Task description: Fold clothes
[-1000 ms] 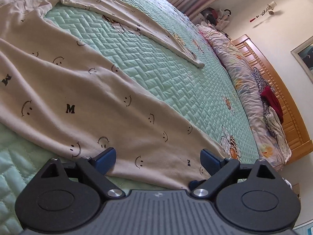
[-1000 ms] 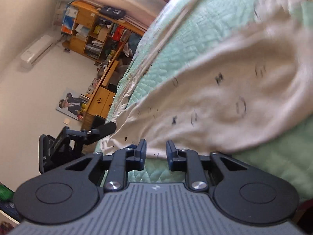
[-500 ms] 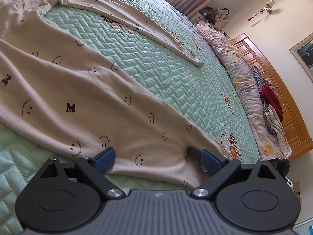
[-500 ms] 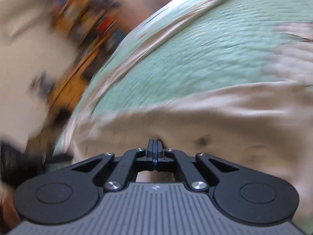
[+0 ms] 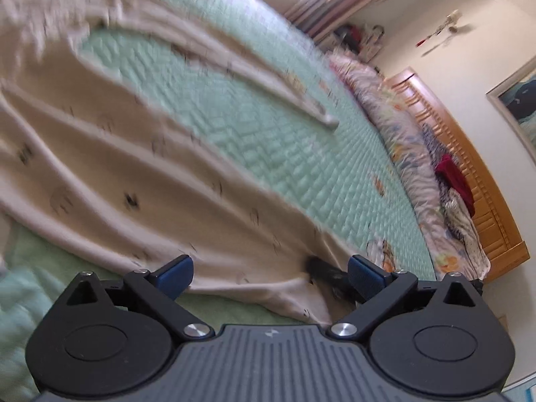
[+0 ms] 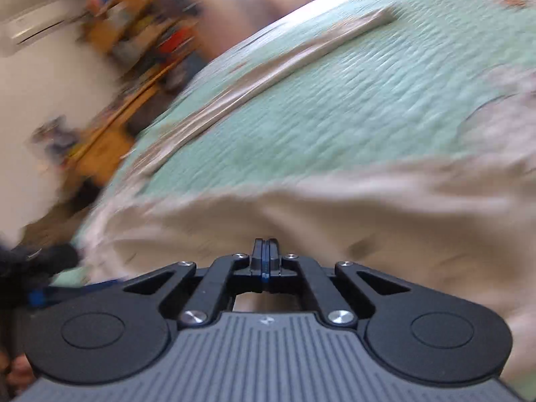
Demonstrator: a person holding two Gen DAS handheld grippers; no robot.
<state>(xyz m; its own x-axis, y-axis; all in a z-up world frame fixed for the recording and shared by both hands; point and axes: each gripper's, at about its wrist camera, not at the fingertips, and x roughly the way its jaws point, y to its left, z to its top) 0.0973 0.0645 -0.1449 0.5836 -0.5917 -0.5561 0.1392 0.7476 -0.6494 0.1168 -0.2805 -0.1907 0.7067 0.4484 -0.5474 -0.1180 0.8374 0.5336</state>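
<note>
Beige garment (image 5: 140,174), print unreadable

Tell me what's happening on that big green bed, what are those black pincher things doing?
A person is folding clothes with a gripper in each hand. The right gripper is pinched shut on the edge of the beige garment, which is spread over the green quilt. The left gripper is open, with the garment's hem between its fingers, not grabbing yet. Both pictures are blurry, so things are moving.
</note>
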